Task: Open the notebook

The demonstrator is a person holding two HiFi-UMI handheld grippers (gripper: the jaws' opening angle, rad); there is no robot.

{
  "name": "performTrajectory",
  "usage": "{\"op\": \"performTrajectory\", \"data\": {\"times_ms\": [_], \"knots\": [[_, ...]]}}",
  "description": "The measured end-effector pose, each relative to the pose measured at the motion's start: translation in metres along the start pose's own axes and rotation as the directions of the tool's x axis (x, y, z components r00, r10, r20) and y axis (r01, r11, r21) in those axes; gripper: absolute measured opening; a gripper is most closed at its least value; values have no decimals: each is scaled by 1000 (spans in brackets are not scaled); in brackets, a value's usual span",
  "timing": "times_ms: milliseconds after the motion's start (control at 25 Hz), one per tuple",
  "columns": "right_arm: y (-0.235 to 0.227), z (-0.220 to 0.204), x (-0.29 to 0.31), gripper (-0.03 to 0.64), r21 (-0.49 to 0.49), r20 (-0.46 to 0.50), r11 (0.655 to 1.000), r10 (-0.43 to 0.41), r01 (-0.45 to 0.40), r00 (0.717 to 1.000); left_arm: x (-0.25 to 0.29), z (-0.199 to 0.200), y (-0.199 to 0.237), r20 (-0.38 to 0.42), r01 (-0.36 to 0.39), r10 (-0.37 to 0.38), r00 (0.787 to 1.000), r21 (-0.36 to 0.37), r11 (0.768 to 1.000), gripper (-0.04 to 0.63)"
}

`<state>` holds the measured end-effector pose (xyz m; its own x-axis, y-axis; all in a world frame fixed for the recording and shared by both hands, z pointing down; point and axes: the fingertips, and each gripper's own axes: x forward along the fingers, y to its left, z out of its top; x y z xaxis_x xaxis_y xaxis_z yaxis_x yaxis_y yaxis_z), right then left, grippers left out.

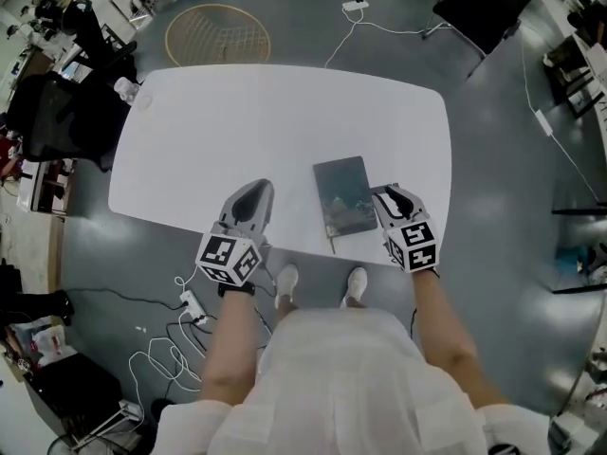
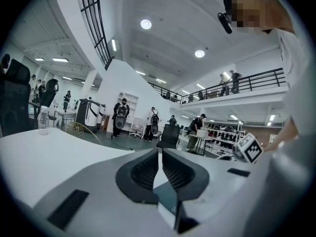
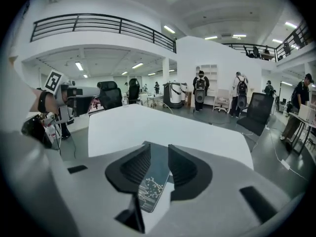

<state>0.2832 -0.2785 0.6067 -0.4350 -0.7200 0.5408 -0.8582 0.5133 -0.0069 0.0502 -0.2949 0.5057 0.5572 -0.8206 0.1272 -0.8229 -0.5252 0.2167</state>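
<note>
The closed, dark-covered notebook (image 1: 344,197) lies flat on the white table (image 1: 285,112), near the edge closest to the person and between the two grippers. The right gripper (image 1: 384,195) sits just beside the notebook's right edge, its jaws apart, with the cover showing in the gap and no grip on it. Off to the other side, the left gripper (image 1: 257,191) hangs low over bare tabletop, jaws drawn all but together on nothing.

The notebook (image 1: 344,197) is dark teal, the table (image 1: 237,131) white.
</note>
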Motion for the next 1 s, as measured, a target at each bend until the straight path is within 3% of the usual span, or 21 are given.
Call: {"op": "performTrajectory", "data": {"times_ms": [280, 480, 720, 1000], "knots": [[2, -49, 32, 127, 26, -135, 1000, 17, -13, 991, 0, -49, 9, -82, -45, 41, 996, -52, 998, 25], [1, -79, 48, 144, 97, -231, 995, 31, -9, 972, 2, -82, 11, -155, -61, 49, 987, -78, 995, 25], [-3, -100, 63, 144, 183, -330, 983, 58, 3, 942, 6, -97, 12, -199, -73, 53, 979, -94, 993, 25], [4, -123, 80, 141, 254, -408, 967, 108, -1, 907, 3, -97, 23, -198, -87, 68, 978, -87, 992, 25]]}}
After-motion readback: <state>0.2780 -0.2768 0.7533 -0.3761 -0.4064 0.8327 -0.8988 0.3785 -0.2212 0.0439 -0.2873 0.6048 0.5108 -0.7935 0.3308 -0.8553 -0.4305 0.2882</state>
